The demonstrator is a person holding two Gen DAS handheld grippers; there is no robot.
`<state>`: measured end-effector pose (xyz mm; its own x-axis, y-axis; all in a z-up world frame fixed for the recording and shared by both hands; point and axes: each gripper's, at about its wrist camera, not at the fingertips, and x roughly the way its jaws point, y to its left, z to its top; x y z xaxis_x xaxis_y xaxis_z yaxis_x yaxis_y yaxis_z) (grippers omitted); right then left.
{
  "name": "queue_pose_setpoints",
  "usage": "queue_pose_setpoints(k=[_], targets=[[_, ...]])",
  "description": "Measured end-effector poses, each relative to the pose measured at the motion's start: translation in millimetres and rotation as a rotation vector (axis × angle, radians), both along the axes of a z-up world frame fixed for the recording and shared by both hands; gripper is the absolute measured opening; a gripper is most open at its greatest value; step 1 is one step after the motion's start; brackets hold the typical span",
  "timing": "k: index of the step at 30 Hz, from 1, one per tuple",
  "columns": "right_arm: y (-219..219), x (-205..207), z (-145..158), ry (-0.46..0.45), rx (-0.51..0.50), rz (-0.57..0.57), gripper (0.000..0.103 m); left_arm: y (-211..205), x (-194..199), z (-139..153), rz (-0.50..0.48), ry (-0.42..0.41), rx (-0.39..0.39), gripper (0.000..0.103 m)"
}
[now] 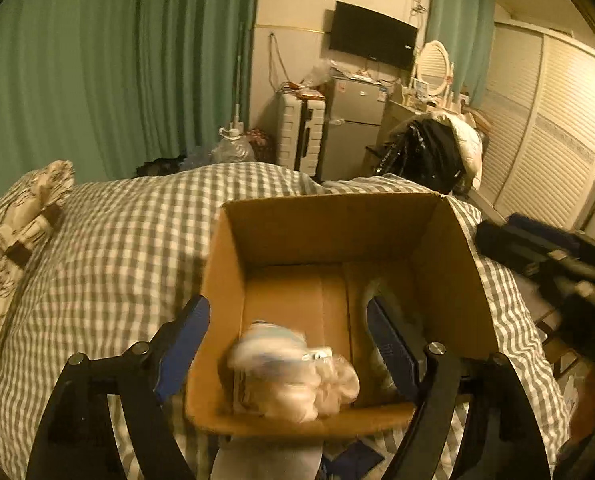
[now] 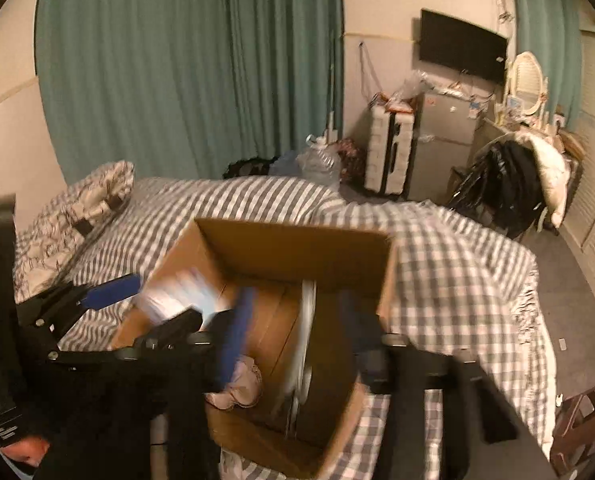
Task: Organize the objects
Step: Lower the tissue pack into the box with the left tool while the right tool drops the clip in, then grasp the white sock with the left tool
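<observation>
An open cardboard box (image 1: 337,232) sits on a grey checked bed; it also shows in the right wrist view (image 2: 297,252). A blurred white and pale-blue plastic-wrapped bundle (image 1: 293,372) lies between my left fingers at the box's near wall, free of both pads. My left gripper (image 1: 297,340) is open, its left finger outside the box and its right finger inside. My right gripper (image 2: 293,320) is open over the box, straddling a thin silver-white flat object (image 2: 307,344) that stands on edge inside. The left gripper (image 2: 109,292) and the bundle (image 2: 177,296) show at left.
The checked duvet (image 1: 117,248) covers the bed, with a patterned pillow (image 1: 21,216) at left. Behind stand green curtains (image 1: 97,72), a white suitcase (image 1: 301,136), a small fridge (image 1: 353,128), a clothes-laden chair (image 1: 437,152) and louvred wardrobe doors (image 1: 549,140).
</observation>
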<state>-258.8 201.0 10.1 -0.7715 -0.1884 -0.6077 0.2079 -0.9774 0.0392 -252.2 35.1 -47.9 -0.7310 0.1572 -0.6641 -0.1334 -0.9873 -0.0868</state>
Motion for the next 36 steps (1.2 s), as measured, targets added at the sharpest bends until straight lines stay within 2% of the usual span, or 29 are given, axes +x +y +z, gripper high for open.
queue_pose_setpoints(k=[4, 7, 9, 12, 17, 20, 25, 31, 36], targets=[[10.8, 29.3, 26.8, 0.031, 0.017, -0.035, 0.062, -9.1, 25.4, 18.0, 0.019, -0.002, -0.001, 0.084], [17.6, 56.5, 47.0, 0.056, 0.015, -0.054, 0.067, -14.6, 54.6, 40.2, 0.033, 0.034, -0.020, 0.085], [20.2, 76.4, 60.8, 0.074, 0.018, -0.069, 0.069, -18.3, 75.9, 56.3, 0.045, 0.062, -0.025, 0.091], [22.4, 111.4, 84.2, 0.109, 0.025, -0.080, 0.073, -22.8, 107.1, 76.2, 0.051, 0.104, -0.037, 0.091], [17.2, 160.3, 99.4, 0.142, 0.030, -0.071, 0.080, -27.8, 154.5, 93.5, 0.051, 0.171, -0.055, 0.098], [10.5, 180.9, 93.9, 0.132, 0.037, -0.065, 0.081, -27.9, 173.7, 91.9, 0.046, 0.177, -0.054, 0.098], [1.7, 210.4, 67.7, 0.097, 0.012, -0.069, 0.081, -28.0, 194.7, 76.9, 0.049, 0.174, -0.039, 0.098], [-2.8, 227.4, 25.8, 0.061, -0.015, -0.098, 0.087, -34.0, 210.9, 40.3, 0.088, 0.128, -0.008, 0.098], [-9.2, 220.2, -5.5, 0.009, 0.006, -0.097, 0.088, -36.6, 208.4, 2.7, 0.118, 0.062, -0.038, 0.098]])
